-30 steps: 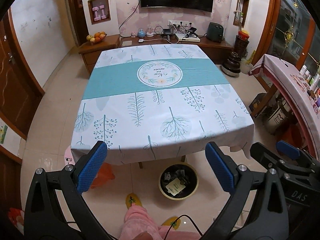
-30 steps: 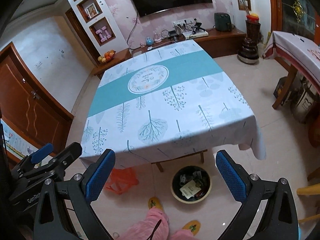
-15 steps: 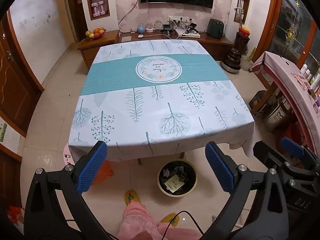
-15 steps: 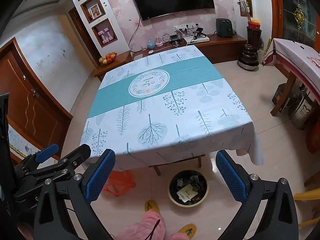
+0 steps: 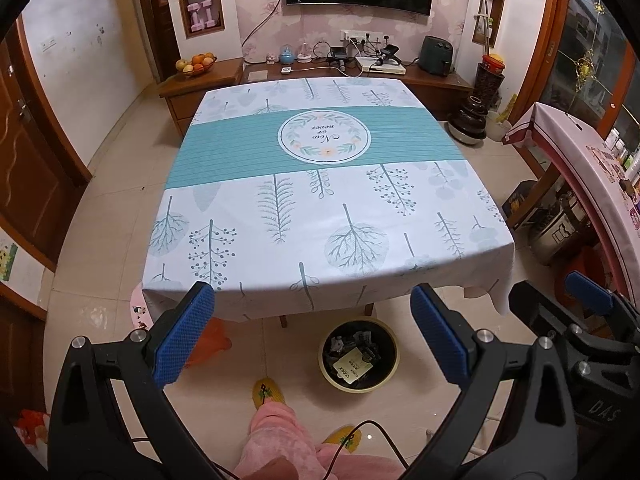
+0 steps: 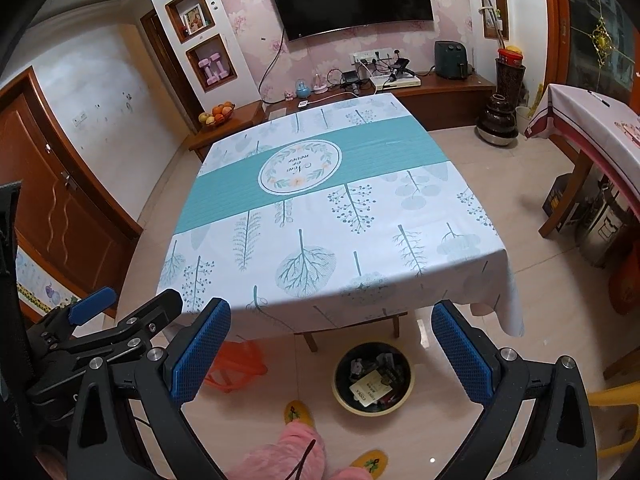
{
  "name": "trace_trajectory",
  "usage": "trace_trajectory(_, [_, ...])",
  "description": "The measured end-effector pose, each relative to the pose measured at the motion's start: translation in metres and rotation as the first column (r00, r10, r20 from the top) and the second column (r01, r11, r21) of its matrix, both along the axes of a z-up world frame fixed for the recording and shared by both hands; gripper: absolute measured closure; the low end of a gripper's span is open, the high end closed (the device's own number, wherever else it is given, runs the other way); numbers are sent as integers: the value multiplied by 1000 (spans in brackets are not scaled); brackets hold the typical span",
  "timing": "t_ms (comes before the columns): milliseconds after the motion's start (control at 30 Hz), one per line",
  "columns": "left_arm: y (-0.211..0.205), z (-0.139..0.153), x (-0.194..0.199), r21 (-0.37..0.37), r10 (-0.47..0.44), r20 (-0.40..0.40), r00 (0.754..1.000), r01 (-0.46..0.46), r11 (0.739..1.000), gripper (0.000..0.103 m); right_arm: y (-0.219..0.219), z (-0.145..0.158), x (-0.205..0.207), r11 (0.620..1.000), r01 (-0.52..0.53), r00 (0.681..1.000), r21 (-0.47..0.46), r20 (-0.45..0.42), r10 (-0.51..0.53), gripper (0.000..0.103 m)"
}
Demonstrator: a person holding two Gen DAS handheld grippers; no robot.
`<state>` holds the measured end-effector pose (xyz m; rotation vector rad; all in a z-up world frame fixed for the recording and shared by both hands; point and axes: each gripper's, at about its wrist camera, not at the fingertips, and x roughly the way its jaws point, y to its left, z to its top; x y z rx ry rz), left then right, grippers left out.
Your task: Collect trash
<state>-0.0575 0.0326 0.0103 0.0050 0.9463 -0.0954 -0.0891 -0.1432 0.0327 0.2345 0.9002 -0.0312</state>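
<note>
While both jaws gape with nothing between them, left gripper (image 5: 312,336) and right gripper (image 6: 332,354) with dimpled blue pads, round yellow-rimmed trash bin (image 5: 359,354) (image 6: 373,377) holding paper scraps, on glossy tiles near smooth leaf-print tablecloth (image 5: 320,208).

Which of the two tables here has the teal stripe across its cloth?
The big middle table: teal band with round wreath. The side table on the right wears a pink-edged cloth.

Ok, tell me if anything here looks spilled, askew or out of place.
Nothing stands out. The tablecloth lies flat, the trash sits inside the bin on the floor by the table, and both the left gripper and right gripper are open.
</note>
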Motion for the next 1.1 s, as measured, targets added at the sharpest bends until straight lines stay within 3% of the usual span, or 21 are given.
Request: trace_trajectory(1100, [3, -7, 1, 14, -4, -16, 1000, 4, 1000, 6, -8, -12, -2, 1000, 9, 1000, -3, -13, -9, 1])
